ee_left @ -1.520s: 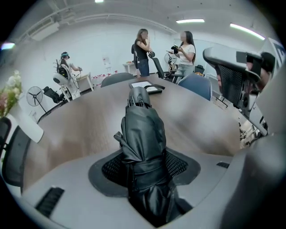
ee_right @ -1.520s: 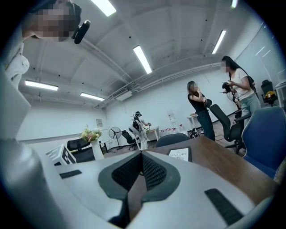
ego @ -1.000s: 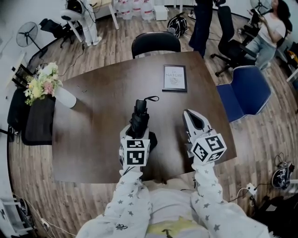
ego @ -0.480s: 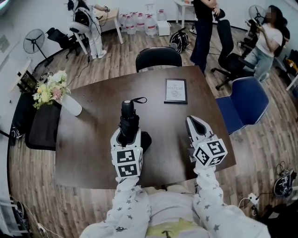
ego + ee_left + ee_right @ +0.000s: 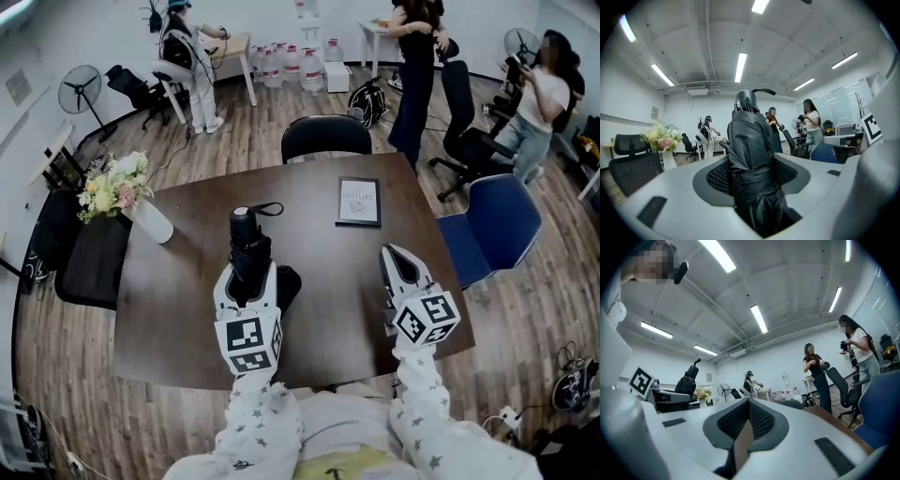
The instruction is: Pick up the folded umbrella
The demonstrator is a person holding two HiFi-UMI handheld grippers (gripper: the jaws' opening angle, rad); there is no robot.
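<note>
The folded black umbrella (image 5: 248, 246) is off the dark table (image 5: 178, 309), held by its lower half in my left gripper (image 5: 247, 274). It points away from me, its wrist strap looping at the far end. In the left gripper view the umbrella (image 5: 751, 150) fills the gap, and both pads of the left gripper (image 5: 750, 176) press on its sleeve. My right gripper (image 5: 397, 259) hovers to the right over the table, holding nothing. In the right gripper view the jaws of the right gripper (image 5: 747, 417) stand together with only a sliver between them, and the umbrella (image 5: 689, 381) shows at the left.
A framed picture (image 5: 359, 202) lies on the far side of the table. A white vase of flowers (image 5: 131, 192) stands at its left corner. A black chair (image 5: 326, 137) sits behind the table and a blue chair (image 5: 494, 220) to the right. Several people stand further back.
My left gripper has risen with the umbrella and tipped it up toward level. The right gripper has lifted slightly.
</note>
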